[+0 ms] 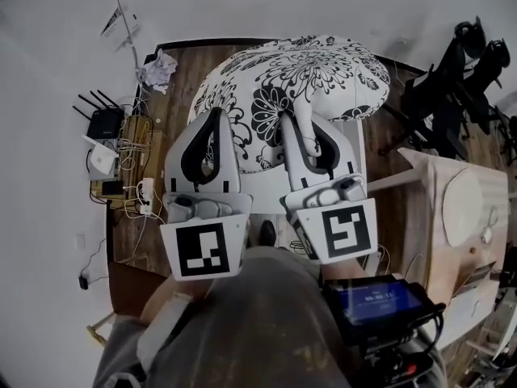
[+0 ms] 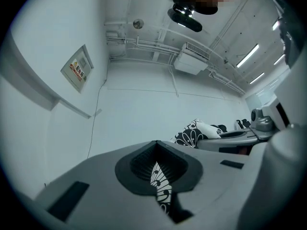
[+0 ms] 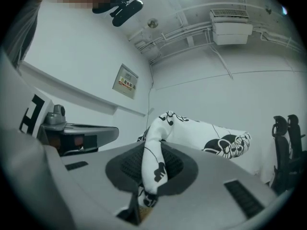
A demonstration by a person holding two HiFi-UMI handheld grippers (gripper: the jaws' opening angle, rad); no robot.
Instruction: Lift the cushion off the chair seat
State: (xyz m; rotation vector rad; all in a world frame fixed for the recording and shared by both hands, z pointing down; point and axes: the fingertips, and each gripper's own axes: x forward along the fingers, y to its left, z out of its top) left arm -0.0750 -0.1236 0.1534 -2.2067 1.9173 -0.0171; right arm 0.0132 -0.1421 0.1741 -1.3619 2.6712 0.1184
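A white cushion [image 1: 299, 83] with a black flower print hangs in the air, held level in front of me by its near edge. My left gripper [image 1: 213, 120] is shut on the cushion's near left edge; a strip of printed cloth [image 2: 159, 186] shows pinched between its dark pads. On the near right edge my right gripper [image 1: 299, 128] is shut too, and the cushion [image 3: 201, 131] folds up out of its jaws. The white chair seat [image 1: 351, 148] shows just beneath the cushion's near right side.
A low stand at the left holds a black router [image 1: 103, 124], white boxes and tangled cables. Crumpled paper [image 1: 159, 69] lies on the wooden floor. Black chairs [image 1: 452, 87] stand at the right, with a pale wooden table [image 1: 456, 208] nearer. White walls close the far side.
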